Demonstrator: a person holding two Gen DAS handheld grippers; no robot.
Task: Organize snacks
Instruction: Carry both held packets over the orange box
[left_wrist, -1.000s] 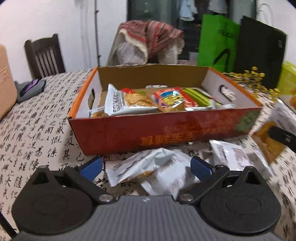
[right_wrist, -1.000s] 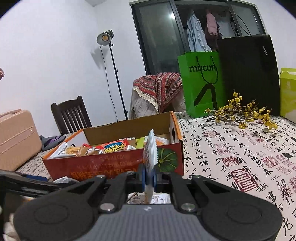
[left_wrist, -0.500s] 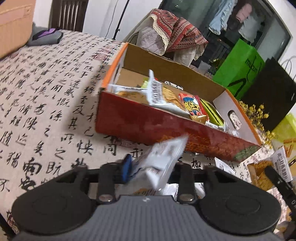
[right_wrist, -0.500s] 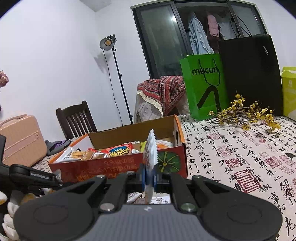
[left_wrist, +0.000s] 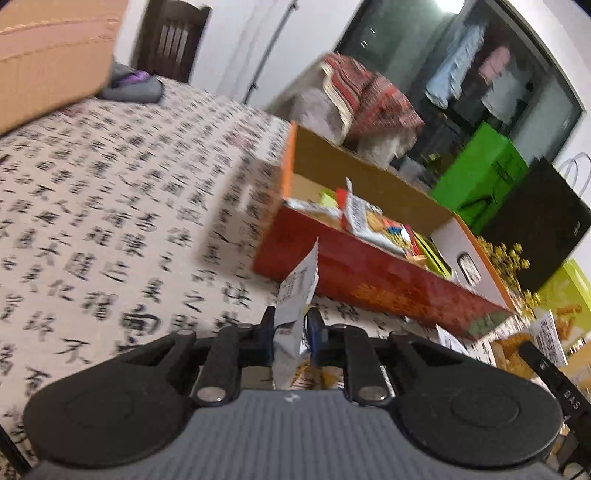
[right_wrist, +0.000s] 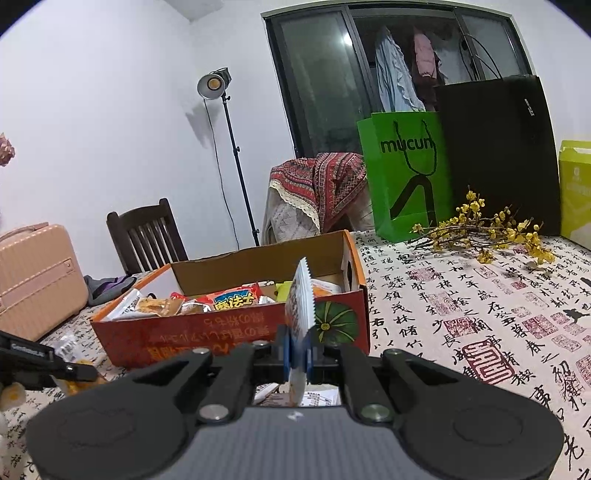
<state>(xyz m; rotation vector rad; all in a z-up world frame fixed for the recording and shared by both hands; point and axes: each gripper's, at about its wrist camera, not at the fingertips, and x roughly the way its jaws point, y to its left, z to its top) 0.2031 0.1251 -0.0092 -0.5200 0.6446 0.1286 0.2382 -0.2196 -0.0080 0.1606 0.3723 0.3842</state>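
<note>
While both packets are pinched only by an edge: I risk one slipping out.
Left gripper (left_wrist: 290, 334): clenched on a white crinkled foil snack packet (left_wrist: 295, 295), held near the red cardboard box (left_wrist: 369, 277).
Right gripper (right_wrist: 298, 352): clamped on a white serrated-edged sachet (right_wrist: 301, 302), facing the box front.
Snag risk: I could catch the box's front wall.
Obstacles: loose packets (left_wrist: 447, 338) on the calligraphy-print tablecloth (left_wrist: 110, 221); snacks already crowd the box.

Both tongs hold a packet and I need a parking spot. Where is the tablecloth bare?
Bare tablecloth lies left of the snack box, toward the beige case, and right of it before the yellow flower sprig. Crowded: loose packets along the box's front.
</note>
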